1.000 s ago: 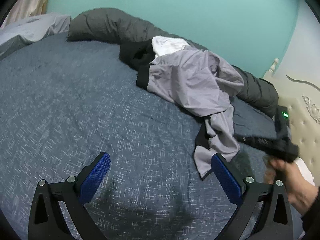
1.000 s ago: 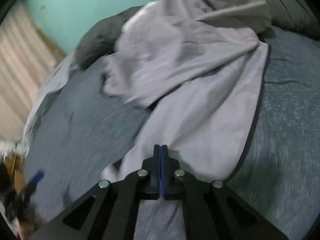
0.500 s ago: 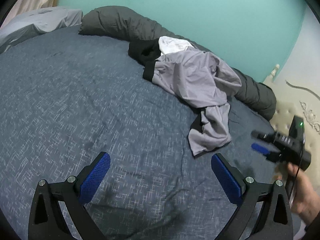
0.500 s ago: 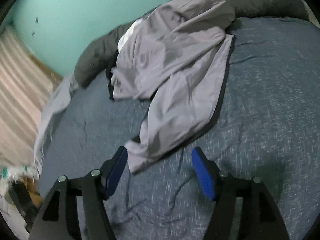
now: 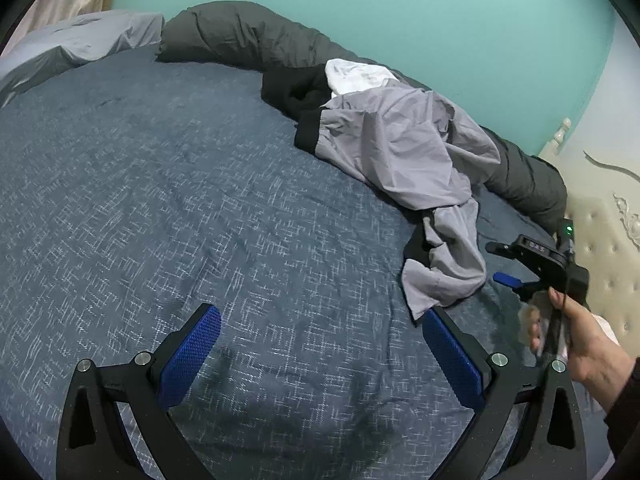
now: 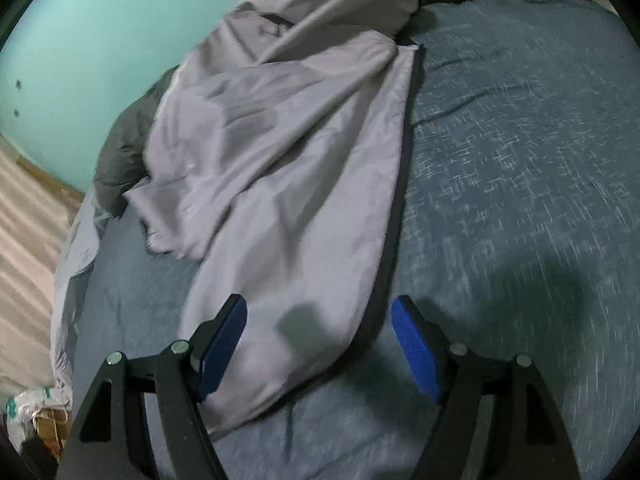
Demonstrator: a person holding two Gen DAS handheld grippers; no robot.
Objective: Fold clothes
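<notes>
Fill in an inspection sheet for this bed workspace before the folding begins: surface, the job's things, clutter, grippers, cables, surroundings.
Surface: dark blue bedspread, mostly bare in front of the left gripper.
Job's things: grey garment with black trim, crumpled and unfolded; a black garment and a white garment heaped behind it.
Clutter: rolled dark grey duvet along the wall; a pale grey pillow at the far left.
Grippers: left gripper open over bare bedspread; right gripper open, jaws opening, garment end between them, not pinched.
Cables: a thin dark cord at the person's hand.
Surroundings: turquoise wall; cream tufted headboard.
</notes>
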